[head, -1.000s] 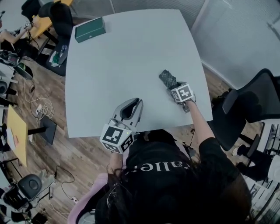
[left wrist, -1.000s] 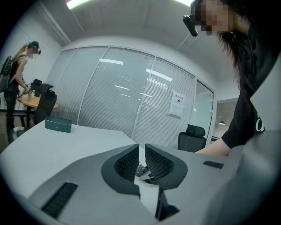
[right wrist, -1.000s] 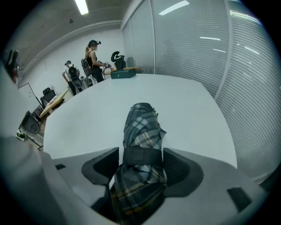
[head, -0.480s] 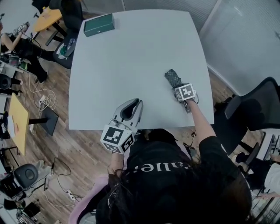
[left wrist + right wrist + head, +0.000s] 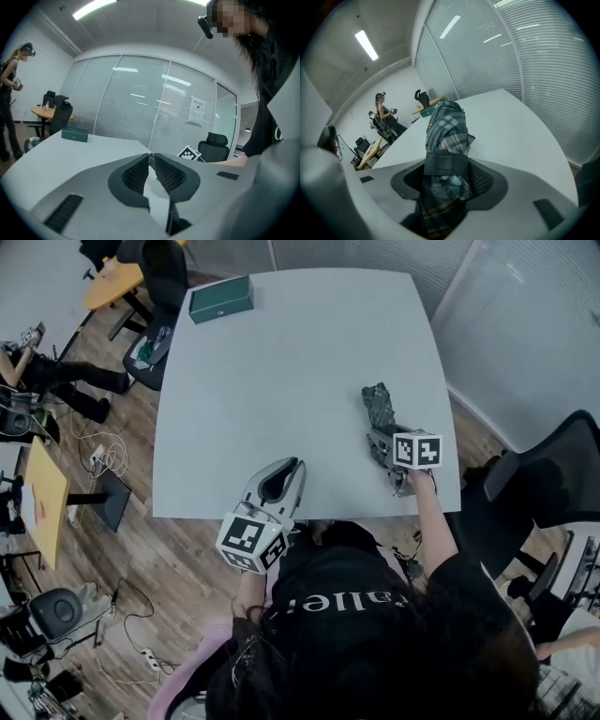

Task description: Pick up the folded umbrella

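The folded umbrella (image 5: 379, 409), dark plaid with a black strap, sticks out from my right gripper (image 5: 383, 443) over the right side of the white table (image 5: 281, 362). In the right gripper view the umbrella (image 5: 446, 126) fills the gap between the jaws, which are closing on it, and its far end is raised above the tabletop. My left gripper (image 5: 294, 466) hovers at the table's near edge, shut and empty. Its tips meet in the left gripper view (image 5: 151, 157).
A green box (image 5: 221, 299) lies at the table's far left corner. A black office chair (image 5: 544, 484) stands to the right of the table. More chairs, a yellow table and cables are on the floor at left, where a person (image 5: 9, 117) stands.
My right gripper has closed on the umbrella and risen, lifting the umbrella off the tabletop. The left gripper has stayed where it was.
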A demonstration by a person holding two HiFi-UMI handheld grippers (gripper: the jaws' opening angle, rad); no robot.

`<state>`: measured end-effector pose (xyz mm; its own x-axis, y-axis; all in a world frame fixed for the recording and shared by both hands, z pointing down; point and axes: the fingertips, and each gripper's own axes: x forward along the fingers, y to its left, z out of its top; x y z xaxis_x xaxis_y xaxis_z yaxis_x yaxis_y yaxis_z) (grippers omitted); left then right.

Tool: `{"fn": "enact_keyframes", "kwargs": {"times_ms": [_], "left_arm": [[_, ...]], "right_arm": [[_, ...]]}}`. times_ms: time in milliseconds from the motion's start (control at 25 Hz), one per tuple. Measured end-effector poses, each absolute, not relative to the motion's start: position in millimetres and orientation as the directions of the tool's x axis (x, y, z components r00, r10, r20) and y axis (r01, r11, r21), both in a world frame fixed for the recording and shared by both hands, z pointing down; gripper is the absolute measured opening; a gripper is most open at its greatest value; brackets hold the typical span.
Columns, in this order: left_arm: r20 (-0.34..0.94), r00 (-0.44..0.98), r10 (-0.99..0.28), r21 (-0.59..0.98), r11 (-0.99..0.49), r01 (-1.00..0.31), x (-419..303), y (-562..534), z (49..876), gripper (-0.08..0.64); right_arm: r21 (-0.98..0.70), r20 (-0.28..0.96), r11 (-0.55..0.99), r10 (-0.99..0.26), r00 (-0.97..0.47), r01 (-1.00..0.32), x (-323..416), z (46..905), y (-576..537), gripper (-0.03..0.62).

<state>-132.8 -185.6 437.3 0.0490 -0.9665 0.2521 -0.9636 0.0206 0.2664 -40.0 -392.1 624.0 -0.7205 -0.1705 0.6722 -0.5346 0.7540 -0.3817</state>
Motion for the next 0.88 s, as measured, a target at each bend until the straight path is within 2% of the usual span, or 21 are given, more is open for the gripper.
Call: {"fn": "enact_keyframes", "kwargs": {"times_ms": [200, 440, 880], "left_arm": [[0.251, 0.035, -0.967, 0.255, 0.031, -0.966, -130.8, -185.5, 437.1, 0.057], [0.252, 0.012, -0.968, 0.25, 0.053, -0.967, -123.8, -177.5, 435.2, 0.057], [0.276, -0.023, -0.961, 0.254, 0.096, -0.963, -127.1, -181.2, 448.7, 0.057]], "right_arm": [[-0.469, 0.538, 0.753, -0.172, -0.826, -0.462, -43.9, 566.5, -370.4, 0.235], [-0.499, 0.42, 0.767, -0.193, -0.887, -0.404, -34.2, 507.8, -342.0, 0.235], [-0.558, 0.356, 0.748, -0.177, -0.918, -0.361, -24.5, 481.1, -317.0, 0.235]]}}
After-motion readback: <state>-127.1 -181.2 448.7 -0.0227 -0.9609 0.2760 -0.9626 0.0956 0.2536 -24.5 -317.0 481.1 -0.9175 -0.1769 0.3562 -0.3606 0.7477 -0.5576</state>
